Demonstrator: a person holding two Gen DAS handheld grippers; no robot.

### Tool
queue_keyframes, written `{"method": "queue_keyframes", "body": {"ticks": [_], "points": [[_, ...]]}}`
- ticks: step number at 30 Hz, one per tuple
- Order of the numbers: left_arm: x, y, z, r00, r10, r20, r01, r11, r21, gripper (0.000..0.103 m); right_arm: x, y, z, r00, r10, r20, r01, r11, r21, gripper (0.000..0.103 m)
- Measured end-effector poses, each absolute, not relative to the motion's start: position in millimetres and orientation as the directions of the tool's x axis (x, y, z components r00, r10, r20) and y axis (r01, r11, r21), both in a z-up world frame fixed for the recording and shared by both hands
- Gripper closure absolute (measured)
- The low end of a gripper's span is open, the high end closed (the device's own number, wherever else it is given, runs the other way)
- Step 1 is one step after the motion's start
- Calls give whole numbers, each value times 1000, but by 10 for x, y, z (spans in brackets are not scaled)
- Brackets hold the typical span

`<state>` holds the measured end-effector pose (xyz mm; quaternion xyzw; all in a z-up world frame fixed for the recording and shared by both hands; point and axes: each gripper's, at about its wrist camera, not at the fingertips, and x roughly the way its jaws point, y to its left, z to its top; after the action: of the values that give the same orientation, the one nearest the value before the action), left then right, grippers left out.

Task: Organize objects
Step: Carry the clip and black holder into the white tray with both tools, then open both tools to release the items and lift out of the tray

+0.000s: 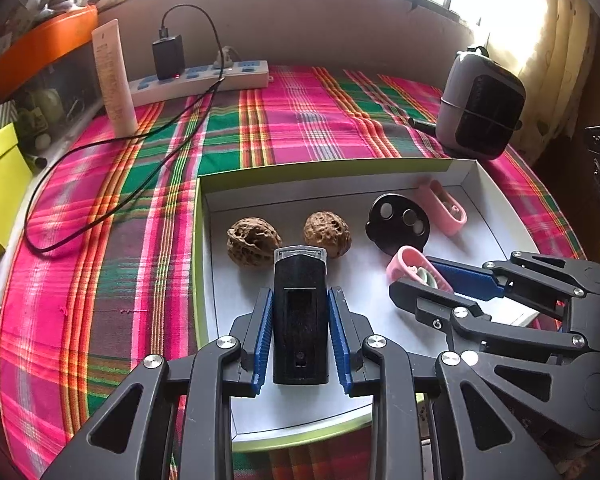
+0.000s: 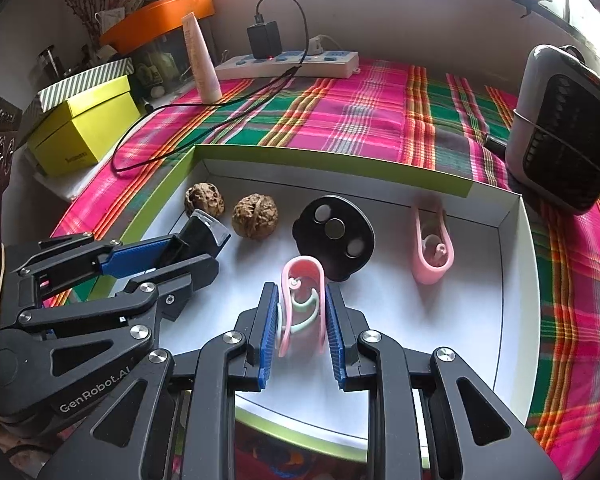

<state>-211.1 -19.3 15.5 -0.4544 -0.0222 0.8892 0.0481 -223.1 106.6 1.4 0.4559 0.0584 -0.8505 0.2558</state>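
Your left tongs [image 1: 300, 320] are clamped on the black lighter-like block [image 1: 300, 312], blue pads pressed to both its sides, its clear-capped end pointing toward the 2 walnuts [image 1: 253, 241]. It sits low over the white floor of the green-rimmed box lid [image 1: 198, 240]; whether it touches the floor, you can't tell from here. Your right tongs [image 2: 302, 320] are closed on a pink loop clip [image 2: 304, 300], gripping it upright by its long sides, just in front of the black 3-hole disc [image 2: 334, 236]. The second pink clip [image 2: 434, 246] lies apart near the lid's far right corner. The walnuts sit side by side along the far wall, close to the block's tip. The lid rests on the plaid cloth [image 1: 308, 120] covering the desk, with a grey heater [image 1: 480, 108] beyond its right corner and a power strip [image 1: 200, 80] at the back.
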Motion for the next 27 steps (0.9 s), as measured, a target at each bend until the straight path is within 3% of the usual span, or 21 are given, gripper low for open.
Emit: {"method": "queue_keyframes", "body": {"ticks": [27], "points": [[-2118,-184,150,-580,101,-808,-62,-995,-79,77,-2214,1072,18,-455,-383,-804,484,-864,137,79]]}}
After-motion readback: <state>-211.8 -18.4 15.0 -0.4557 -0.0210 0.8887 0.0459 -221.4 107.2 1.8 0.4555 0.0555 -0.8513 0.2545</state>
